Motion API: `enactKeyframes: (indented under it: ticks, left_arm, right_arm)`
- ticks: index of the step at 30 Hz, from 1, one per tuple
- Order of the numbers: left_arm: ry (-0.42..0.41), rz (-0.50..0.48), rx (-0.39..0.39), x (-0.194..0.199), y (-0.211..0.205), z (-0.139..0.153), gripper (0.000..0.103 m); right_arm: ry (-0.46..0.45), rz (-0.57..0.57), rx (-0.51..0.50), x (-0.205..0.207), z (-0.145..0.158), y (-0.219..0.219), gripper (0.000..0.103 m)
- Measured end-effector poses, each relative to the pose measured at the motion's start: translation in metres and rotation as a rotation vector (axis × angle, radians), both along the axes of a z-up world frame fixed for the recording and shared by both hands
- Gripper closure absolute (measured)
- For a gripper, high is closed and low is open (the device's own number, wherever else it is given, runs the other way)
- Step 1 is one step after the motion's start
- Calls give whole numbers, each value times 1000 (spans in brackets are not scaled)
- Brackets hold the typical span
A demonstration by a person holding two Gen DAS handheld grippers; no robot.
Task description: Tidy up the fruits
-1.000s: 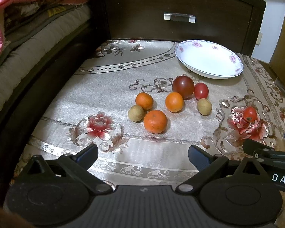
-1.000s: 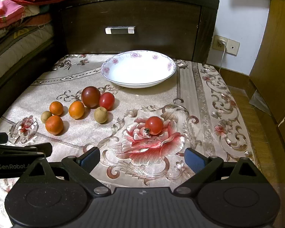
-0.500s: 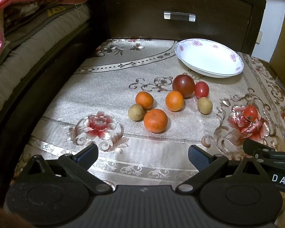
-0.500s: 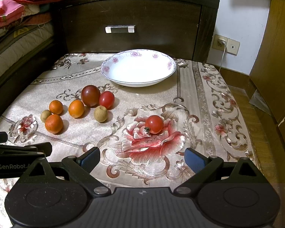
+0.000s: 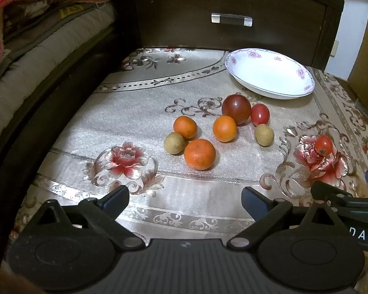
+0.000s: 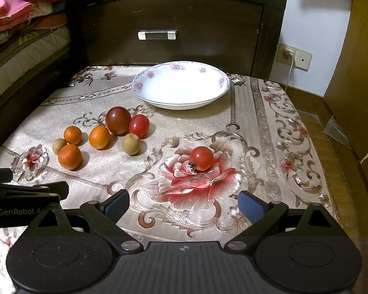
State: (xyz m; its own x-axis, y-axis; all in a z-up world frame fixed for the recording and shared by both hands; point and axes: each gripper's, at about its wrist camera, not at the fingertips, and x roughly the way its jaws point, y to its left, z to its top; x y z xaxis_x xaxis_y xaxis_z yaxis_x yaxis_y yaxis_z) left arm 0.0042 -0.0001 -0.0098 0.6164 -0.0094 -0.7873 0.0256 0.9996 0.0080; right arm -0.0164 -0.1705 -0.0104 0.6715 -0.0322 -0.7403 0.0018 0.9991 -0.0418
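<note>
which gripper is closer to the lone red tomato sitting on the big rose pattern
Right. The right gripper is open and lined up straight behind the lone red tomato. The left gripper, also open, sits well off to the tomato's left, facing the cluster of oranges.

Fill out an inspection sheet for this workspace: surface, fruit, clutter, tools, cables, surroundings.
Surface: flowered tablecloth covers the table.
Job's things: white dish at the back, nothing in it. Three oranges, two small brown fruits, a dark tomato and a red tomato lie grouped on the left. A lone tomato sits on the printed rose, apart from the group.
Clutter: nothing seen.
Tools: left tool and right tool both open, holding nothing, short of the fruit.
Cables: white cord plugged into the wall socket.
Surroundings: dark drawer front behind; folded bedding on the left.
</note>
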Motion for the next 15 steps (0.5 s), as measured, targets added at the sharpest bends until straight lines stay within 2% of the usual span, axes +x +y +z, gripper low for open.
enactKeyframes:
  ticks: [15]
  left_arm:
    - [2,5,-30,1,2,-5,1]
  right_arm:
    - [11,1,0,3,-2,2,12]
